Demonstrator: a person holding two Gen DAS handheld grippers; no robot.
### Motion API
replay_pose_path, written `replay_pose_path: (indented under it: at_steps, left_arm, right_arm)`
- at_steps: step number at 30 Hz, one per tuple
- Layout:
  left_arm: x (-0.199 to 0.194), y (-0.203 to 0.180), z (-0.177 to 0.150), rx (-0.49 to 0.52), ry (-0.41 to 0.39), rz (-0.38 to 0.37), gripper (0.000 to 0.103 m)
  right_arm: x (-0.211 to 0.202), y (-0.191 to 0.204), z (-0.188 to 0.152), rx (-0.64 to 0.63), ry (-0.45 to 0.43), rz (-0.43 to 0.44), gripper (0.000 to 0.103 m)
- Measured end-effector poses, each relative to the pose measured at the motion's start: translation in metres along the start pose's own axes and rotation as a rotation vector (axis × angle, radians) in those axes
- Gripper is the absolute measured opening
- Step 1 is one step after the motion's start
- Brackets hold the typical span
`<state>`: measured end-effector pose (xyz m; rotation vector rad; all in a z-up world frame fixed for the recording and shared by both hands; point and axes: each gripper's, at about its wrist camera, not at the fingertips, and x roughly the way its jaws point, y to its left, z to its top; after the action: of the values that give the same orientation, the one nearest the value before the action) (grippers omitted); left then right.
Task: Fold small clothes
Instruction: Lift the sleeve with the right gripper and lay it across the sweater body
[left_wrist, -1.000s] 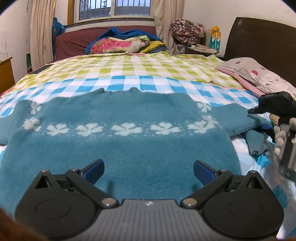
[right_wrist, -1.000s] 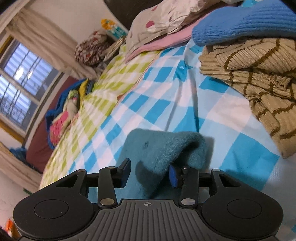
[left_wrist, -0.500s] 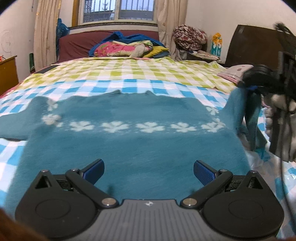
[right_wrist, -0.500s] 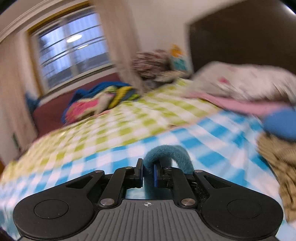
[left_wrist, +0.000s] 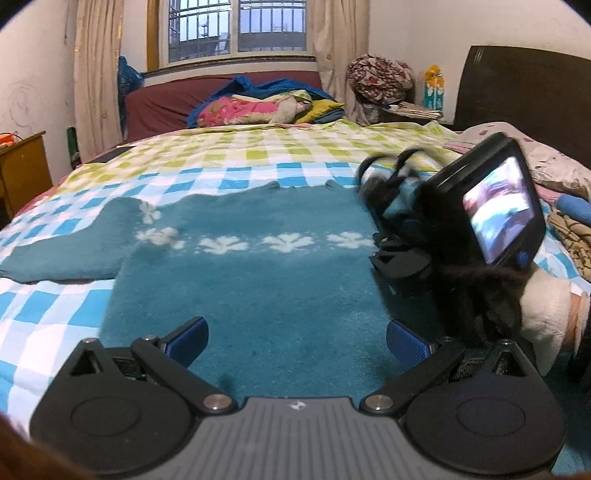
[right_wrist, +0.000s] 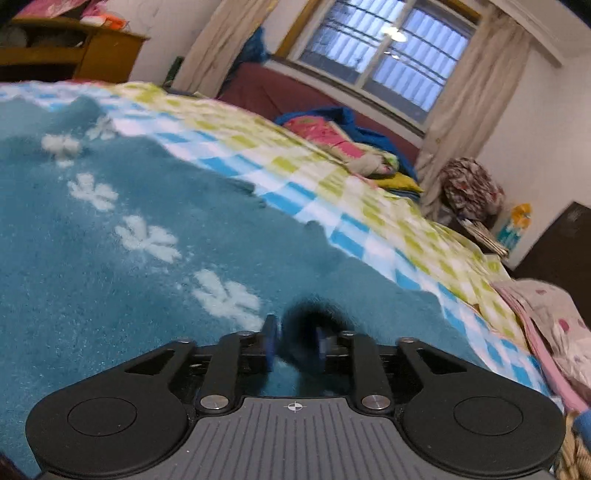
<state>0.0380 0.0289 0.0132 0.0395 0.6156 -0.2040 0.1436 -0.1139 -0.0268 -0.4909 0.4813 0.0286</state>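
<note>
A teal knit sweater (left_wrist: 251, 280) with a row of white flowers lies flat on the checked bedsheet (left_wrist: 229, 162); its left sleeve (left_wrist: 66, 254) is spread out to the side. My left gripper (left_wrist: 297, 341) is open and empty, low over the sweater's hem. My right gripper (right_wrist: 295, 341) is shut on the sweater's right sleeve (right_wrist: 306, 321) and holds it over the sweater's body (right_wrist: 110, 236). The right gripper also shows in the left wrist view (left_wrist: 399, 221), at the sweater's right side.
Folded clothes (left_wrist: 572, 236) and a pillow (left_wrist: 554, 173) lie at the bed's right by the dark headboard (left_wrist: 524, 85). A pile of bedding (left_wrist: 266, 107) lies on the sofa under the window. A wooden cabinet (left_wrist: 22, 166) stands left.
My right gripper closed on the right sleeve, lifted it off the bed and carried it leftward over the sweater's body. The left gripper stayed open near the hem.
</note>
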Motion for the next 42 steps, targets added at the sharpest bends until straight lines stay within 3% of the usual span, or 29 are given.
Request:
replay_pose_path:
  at_steps: [1,4,14,20,26,30,33,42]
  left_arm:
    - [0.001,0.001,0.001,0.002,-0.004,-0.006,0.103]
    - [-0.001,0.004,0.000,0.008,-0.019,-0.015,0.103]
    - [-0.006,0.006,-0.002,-0.009,-0.030,-0.041,0.103]
    - [-0.003,0.012,-0.004,-0.029,-0.024,-0.042,0.103]
    - [-0.001,0.015,-0.004,-0.032,-0.026,-0.033,0.103]
    - [0.000,0.018,-0.004,-0.040,-0.021,-0.032,0.103]
    - [-0.001,0.020,-0.004,-0.047,-0.025,-0.029,0.103]
    - [-0.005,0.039,0.002,-0.090,-0.052,-0.014,0.103]
  right_arm:
    - [-0.002,-0.007,-0.002,0.047,0.003,0.010,0.045]
    - [-0.014,-0.037,-0.009,0.251,0.025,0.068,0.058]
    - [-0.033,-0.142,-0.064,0.938,0.064,0.077,0.060]
    - [-0.024,-0.168,-0.089,1.232,0.049,0.088,0.062]
    - [-0.007,-0.173,-0.080,1.255,0.032,0.012,0.058]
    - [0.002,-0.171,-0.069,1.211,0.049,0.016,0.022]
    - [0.009,-0.165,-0.053,1.165,0.057,0.038,0.012]
    - [0.017,-0.109,0.037,0.912,-0.035,0.191,0.009]
